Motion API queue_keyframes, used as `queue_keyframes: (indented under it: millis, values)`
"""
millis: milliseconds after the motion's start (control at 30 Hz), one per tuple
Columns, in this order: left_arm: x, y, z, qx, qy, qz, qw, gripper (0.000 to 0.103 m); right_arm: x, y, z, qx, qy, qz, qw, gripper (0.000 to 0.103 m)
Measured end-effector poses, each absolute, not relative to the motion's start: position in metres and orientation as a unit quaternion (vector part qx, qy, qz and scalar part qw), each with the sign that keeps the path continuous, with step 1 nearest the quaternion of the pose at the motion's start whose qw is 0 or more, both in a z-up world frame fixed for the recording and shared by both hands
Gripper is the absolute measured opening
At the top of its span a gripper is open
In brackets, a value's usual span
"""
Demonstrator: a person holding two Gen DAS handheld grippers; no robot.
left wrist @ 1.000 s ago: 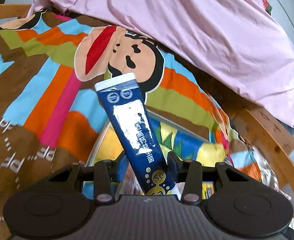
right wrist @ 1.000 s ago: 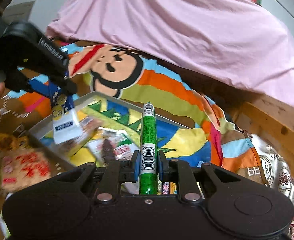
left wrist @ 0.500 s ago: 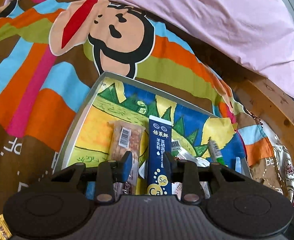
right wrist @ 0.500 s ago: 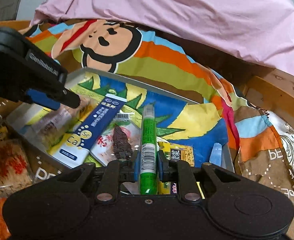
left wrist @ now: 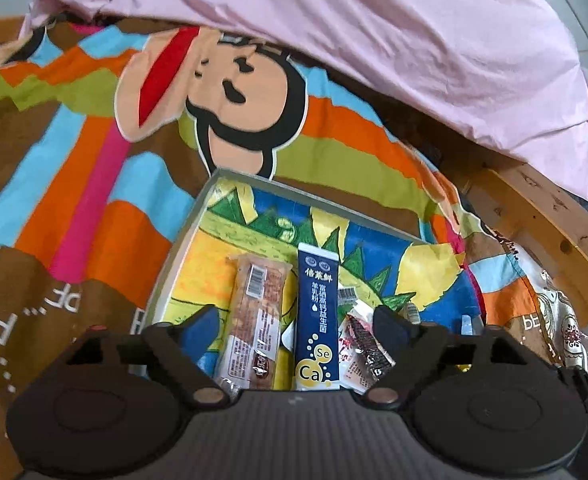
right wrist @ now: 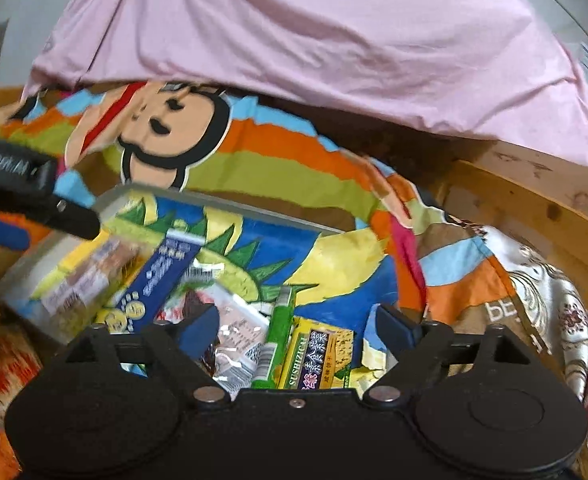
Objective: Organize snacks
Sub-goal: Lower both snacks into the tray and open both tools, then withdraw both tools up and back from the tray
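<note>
A grey tray [left wrist: 182,236] with a colourful drawn lining lies on the striped blanket. In it lie a dark blue sachet [left wrist: 317,320], a brown snack bar [left wrist: 256,316] to its left and a clear packet with a dark strip [left wrist: 364,340] to its right. My left gripper [left wrist: 296,322] is open above them, holding nothing. In the right wrist view my right gripper [right wrist: 298,324] is open over the tray [right wrist: 110,196]; a green stick [right wrist: 278,336] lies between its fingers beside a yellow packet [right wrist: 314,356]. The blue sachet [right wrist: 162,276] shows there too.
A pink sheet [left wrist: 374,40] covers the bed behind. A wooden frame [left wrist: 534,216] runs along the right. More snack packets [right wrist: 2,360] lie left of the tray. The left gripper's finger [right wrist: 34,196] reaches in at the left of the right wrist view.
Both grippers lowered over the tray and opened. The left one let the blue sachet go into the tray; the right one let the green stick go beside the yellow packet.
</note>
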State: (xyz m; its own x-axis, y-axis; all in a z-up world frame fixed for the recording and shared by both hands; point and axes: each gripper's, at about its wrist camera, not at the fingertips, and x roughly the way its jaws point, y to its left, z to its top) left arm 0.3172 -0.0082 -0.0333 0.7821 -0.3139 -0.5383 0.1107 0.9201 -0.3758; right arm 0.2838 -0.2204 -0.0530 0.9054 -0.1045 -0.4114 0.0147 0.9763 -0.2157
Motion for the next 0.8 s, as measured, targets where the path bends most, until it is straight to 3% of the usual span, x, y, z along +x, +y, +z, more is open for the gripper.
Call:
queue_keyframes:
  millis: [167, 467, 800]
  values:
    - [0.292, -0.006, -0.015, -0.148, 0.286, -0.1, 0.941, 0.102, 0.259, -0.232, -0.027, -0.048, 0.193, -0.031, 0.98, 0.1]
    - [0.238, 0.009, 0.01, -0.115, 0.264, -0.076, 0.955, 0.102, 0.206, -0.234, 0.01, -0.021, 0.14, -0.005, 0.99, 0.102]
    - [0.171, 0.018, 0.023, -0.042, 0.236, -0.055, 0.969, 0.103, 0.148, -0.22, 0.016, -0.005, 0.144, 0.038, 0.989, 0.102]
